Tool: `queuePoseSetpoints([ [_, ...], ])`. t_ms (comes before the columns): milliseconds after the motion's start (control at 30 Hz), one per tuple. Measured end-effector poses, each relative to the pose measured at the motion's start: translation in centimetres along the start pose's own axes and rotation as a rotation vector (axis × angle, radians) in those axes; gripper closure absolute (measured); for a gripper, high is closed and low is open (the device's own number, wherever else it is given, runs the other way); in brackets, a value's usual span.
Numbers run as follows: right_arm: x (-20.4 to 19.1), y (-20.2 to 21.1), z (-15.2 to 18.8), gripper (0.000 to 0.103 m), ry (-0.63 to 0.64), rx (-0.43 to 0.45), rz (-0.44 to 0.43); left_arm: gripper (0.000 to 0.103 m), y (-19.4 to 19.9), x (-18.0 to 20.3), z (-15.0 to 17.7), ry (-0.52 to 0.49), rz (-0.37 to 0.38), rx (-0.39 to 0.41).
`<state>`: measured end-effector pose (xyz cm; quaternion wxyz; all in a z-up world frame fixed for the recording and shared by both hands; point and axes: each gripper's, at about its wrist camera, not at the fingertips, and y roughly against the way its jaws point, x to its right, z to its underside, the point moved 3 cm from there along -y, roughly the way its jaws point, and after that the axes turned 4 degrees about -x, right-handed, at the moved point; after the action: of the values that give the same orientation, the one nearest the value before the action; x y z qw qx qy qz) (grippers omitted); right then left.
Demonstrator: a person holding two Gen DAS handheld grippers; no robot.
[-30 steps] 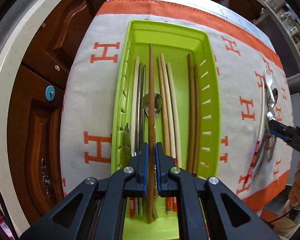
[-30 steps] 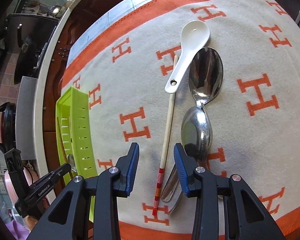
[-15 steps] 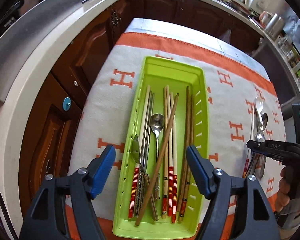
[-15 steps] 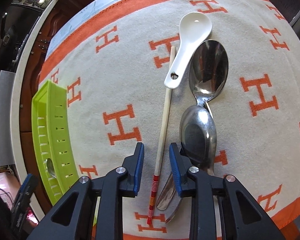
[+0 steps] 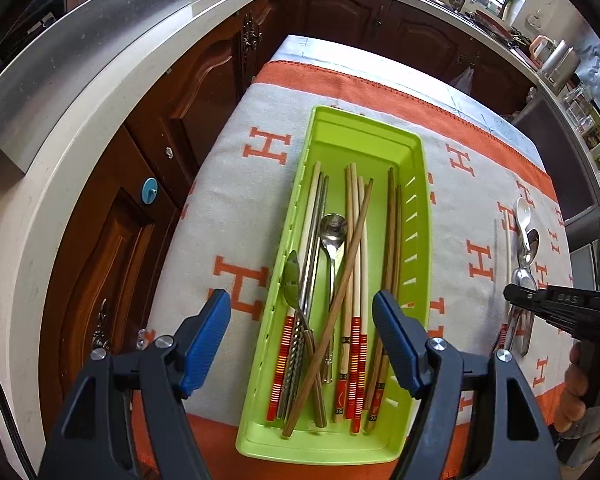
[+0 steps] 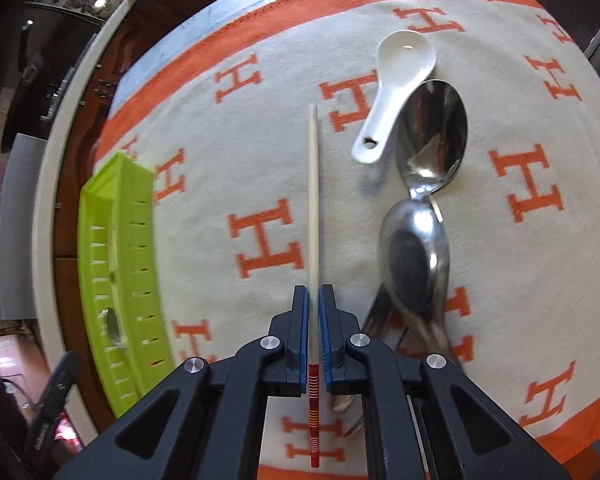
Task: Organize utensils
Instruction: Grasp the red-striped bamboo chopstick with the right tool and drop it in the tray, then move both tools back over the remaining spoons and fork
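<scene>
A lime-green tray (image 5: 420, 216) holds several chopsticks and two metal spoons; a brown chopstick (image 5: 340, 292) lies slanted across them. My left gripper (image 5: 302, 324) is open and empty above the tray's near end. My right gripper (image 6: 314, 308) is shut on a pale chopstick with a red-striped end (image 6: 313, 184), which points away over the cloth. A white ceramic spoon (image 6: 396, 84) and two metal spoons (image 6: 424, 200) lie to its right. The tray shows at the left in the right wrist view (image 6: 116, 264).
A white cloth with orange H marks and an orange border (image 5: 260, 208) covers the table. Brown cabinets and a pale countertop (image 5: 112, 92) run along the left. The right gripper and the hand that holds it show in the left wrist view (image 5: 560, 304).
My left gripper let go of the brown chopstick, opened wide and pulled back and up from the tray. My right gripper closed on the pale chopstick and lifted it clear of the spoons.
</scene>
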<state>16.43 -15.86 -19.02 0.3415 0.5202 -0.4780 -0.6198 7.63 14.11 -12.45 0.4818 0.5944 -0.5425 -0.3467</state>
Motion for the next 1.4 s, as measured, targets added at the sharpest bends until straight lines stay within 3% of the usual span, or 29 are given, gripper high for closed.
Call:
queuePoseSetpoints([
  [133,-2.4,1.9,1.0,0.098,0.027,-0.008,-0.102,0.026,0.3,-0.9,0.1,0.027,-0.024,0.02],
  [367,-10.3,4.1,3.8,0.098,0.16,-0.047,-0.249,0.021,0.7,-2.7,0.1,0.075,-0.08,0.052],
  [500,-14.0,3.0,4.7,0.098,0.207,-0.086,-0.27,0.021,0.8,-3.7,0.4,0.101,-0.111,0.069],
  [733,-17.2,-0.2,4.0,0.098,0.202,-0.112,-0.243,0.021,0.3,-5.1,0.9,0.15,-0.091,0.059],
  [867,-17.6,-1.1,3.1,0.093,0.218,-0.07,-0.177,0.021,0.1,-5.3,1.1,0.152,-0.098,0.063],
  [933,-17.4,-1.5,2.9,0.077,0.213,-0.074,-0.178,0.021,-0.1,-5.4,1.1,0.154,-0.098,0.06],
  [1000,-16.9,-1.4,3.1,0.071,0.199,-0.074,-0.183,0.021,-0.3,-5.5,1.1,0.158,-0.097,0.057],
  [1400,-14.3,1.4,5.8,0.071,0.287,-0.022,-0.172,0.021,-0.4,-4.1,1.8,0.148,-0.044,0.054],
])
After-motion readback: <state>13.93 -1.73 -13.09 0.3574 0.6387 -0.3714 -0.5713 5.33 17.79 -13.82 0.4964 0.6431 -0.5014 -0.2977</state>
